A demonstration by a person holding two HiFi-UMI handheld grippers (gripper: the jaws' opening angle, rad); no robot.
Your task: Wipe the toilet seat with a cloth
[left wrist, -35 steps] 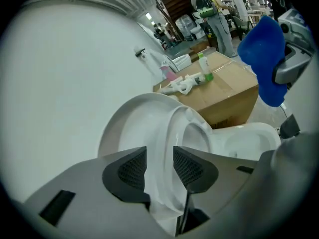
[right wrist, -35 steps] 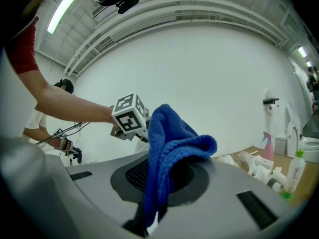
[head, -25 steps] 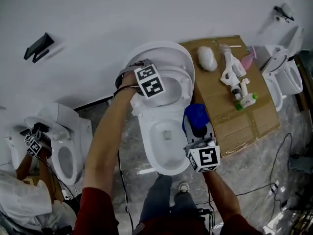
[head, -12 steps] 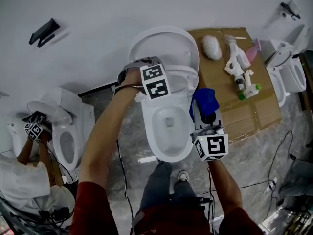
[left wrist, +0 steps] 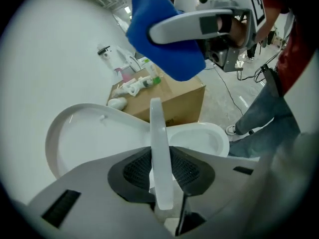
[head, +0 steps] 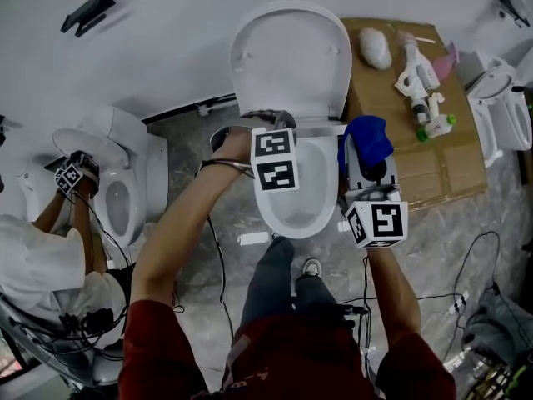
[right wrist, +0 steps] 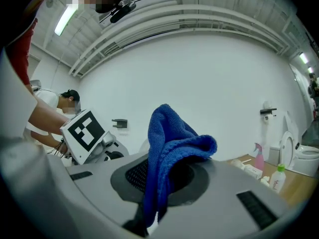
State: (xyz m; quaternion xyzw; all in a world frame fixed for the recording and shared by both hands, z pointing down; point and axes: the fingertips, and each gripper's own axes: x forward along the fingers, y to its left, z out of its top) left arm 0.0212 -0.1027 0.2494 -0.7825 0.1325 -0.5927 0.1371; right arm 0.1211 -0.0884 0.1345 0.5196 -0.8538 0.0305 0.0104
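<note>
Right gripper (right wrist: 163, 183), at the near right of the white ceramic toilet bowl (head: 291, 213), pinches a blue terry cloth (right wrist: 172, 143) held above the rim. Left gripper (left wrist: 162, 176), jaws just eased wider, clasps the white plastic toilet seat (left wrist: 159, 148) edge-on. White oval lid (head: 289, 57) stands raised beyond.

White wall (head: 166, 48) meets grey marbled floor (head: 500, 215), cardboard box (head: 441, 169) alongside
</note>
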